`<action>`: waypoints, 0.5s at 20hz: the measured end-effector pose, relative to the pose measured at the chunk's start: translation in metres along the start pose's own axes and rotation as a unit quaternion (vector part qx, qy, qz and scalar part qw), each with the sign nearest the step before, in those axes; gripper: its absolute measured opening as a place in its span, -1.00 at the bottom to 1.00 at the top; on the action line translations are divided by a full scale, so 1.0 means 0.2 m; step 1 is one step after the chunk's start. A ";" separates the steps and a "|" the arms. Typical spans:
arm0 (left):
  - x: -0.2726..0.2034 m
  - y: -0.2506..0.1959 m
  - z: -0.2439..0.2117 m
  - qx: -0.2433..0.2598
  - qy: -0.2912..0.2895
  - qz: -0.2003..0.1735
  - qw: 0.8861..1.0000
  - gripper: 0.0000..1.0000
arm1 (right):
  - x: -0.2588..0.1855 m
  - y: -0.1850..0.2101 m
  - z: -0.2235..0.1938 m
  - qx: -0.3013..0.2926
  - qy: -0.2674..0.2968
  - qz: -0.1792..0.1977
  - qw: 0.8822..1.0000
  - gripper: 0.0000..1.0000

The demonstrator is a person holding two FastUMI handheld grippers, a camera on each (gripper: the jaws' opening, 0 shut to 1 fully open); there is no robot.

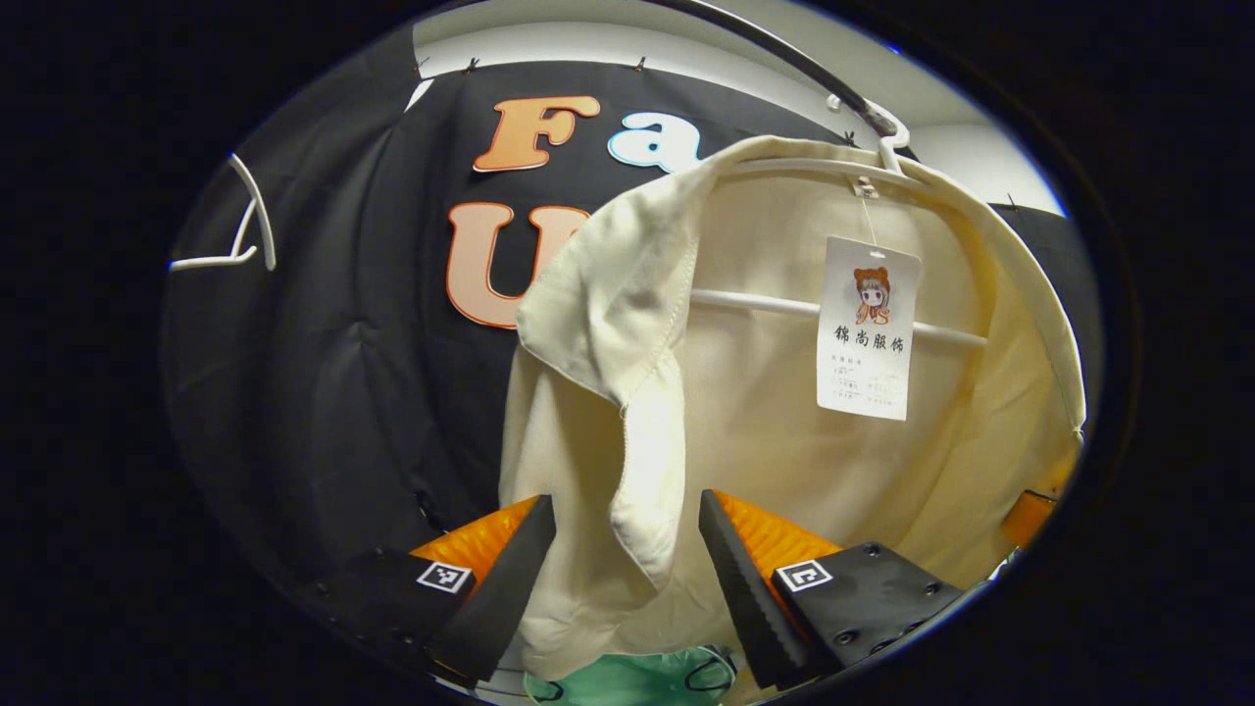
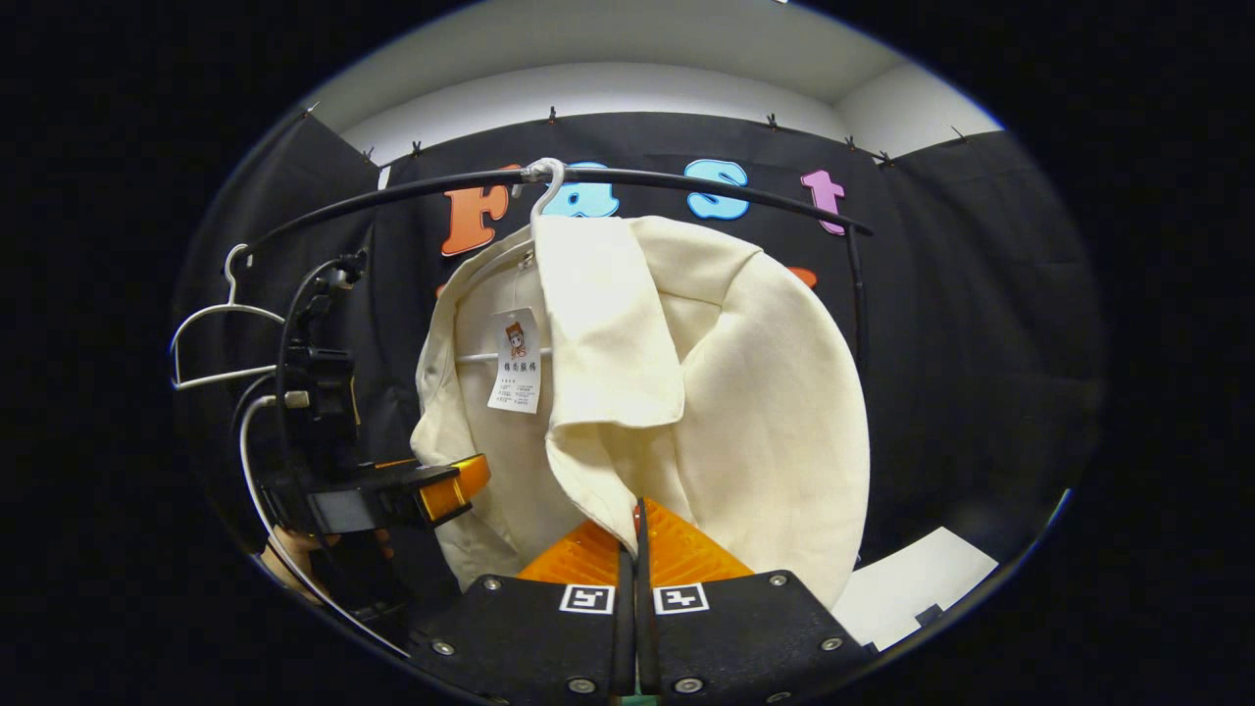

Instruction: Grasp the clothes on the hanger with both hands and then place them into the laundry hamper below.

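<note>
While the cream cotton jacket [image 2: 726,392] hangs on its white plastic hanger [image 1: 833,309] from the black rail [image 2: 686,186], the right hand-held gripper [image 2: 635,534] is clenched on its front edge; the left hand-held gripper [image 1: 627,549], released, should close on the flap between its fingers.

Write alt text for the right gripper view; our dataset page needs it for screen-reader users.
The right claw, fingers closed together, pinches the front edge of a cream garment that hangs on a white hanger from a black rail. A paper tag dangles inside the collar. To the left, the left claw reaches toward the garment, and an empty hanger hangs beyond it.
</note>
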State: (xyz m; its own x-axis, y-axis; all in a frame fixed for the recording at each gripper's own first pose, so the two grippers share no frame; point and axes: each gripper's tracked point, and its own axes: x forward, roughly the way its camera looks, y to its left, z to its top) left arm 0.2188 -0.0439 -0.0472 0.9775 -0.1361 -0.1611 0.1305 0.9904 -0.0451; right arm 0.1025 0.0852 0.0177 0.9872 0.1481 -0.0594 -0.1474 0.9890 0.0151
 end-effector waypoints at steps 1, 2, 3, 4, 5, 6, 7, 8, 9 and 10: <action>0.00 0.00 0.00 -0.004 0.002 -0.004 1.000 0.89 | 0.00 0.00 0.00 0.000 0.000 0.000 1.000 -0.99; 0.01 0.00 -0.01 -0.004 0.002 -0.005 1.000 1.00 | 0.00 -0.01 0.01 -0.003 0.000 -0.001 1.000 -0.99; 0.01 0.00 -0.01 -0.003 0.003 -0.005 1.000 0.81 | 0.00 -0.02 0.03 -0.007 -0.001 -0.003 1.000 -0.99; 0.01 -0.01 -0.01 -0.004 0.004 -0.007 1.000 0.78 | 0.00 -0.03 0.04 -0.010 -0.003 -0.004 1.000 -0.99; 0.00 -0.01 -0.01 -0.004 0.002 -0.007 1.000 0.78 | 0.00 -0.04 0.05 -0.012 -0.005 -0.005 1.000 -0.99; 0.00 0.00 0.01 -0.004 -0.005 -0.004 1.000 0.68 | 0.00 -0.04 0.06 -0.012 -0.007 -0.005 1.000 -1.00; -0.01 0.02 0.00 -0.005 -0.001 -0.001 1.000 0.38 | 0.00 -0.03 0.07 -0.012 -0.009 -0.005 1.000 -0.99; -0.02 0.01 -0.01 -0.008 0.002 -0.002 1.000 0.22 | 0.00 -0.04 0.08 -0.014 -0.009 -0.004 1.000 -0.99; -0.01 0.01 -0.01 -0.010 0.004 -0.003 1.000 0.02 | 0.00 -0.04 0.08 -0.015 -0.010 -0.003 1.000 -0.99; -0.01 0.01 -0.01 -0.014 0.006 -0.008 1.000 -0.06 | 0.01 -0.04 0.08 -0.017 -0.009 -0.002 1.000 -0.99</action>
State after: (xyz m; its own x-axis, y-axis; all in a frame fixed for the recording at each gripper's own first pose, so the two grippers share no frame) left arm 0.2162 -0.0418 -0.0492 0.9731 -0.1523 -0.1728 0.1412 0.9871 -0.0751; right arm 0.1056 0.0783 0.0342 0.9886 0.1450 -0.0417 -0.1459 0.9891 -0.0185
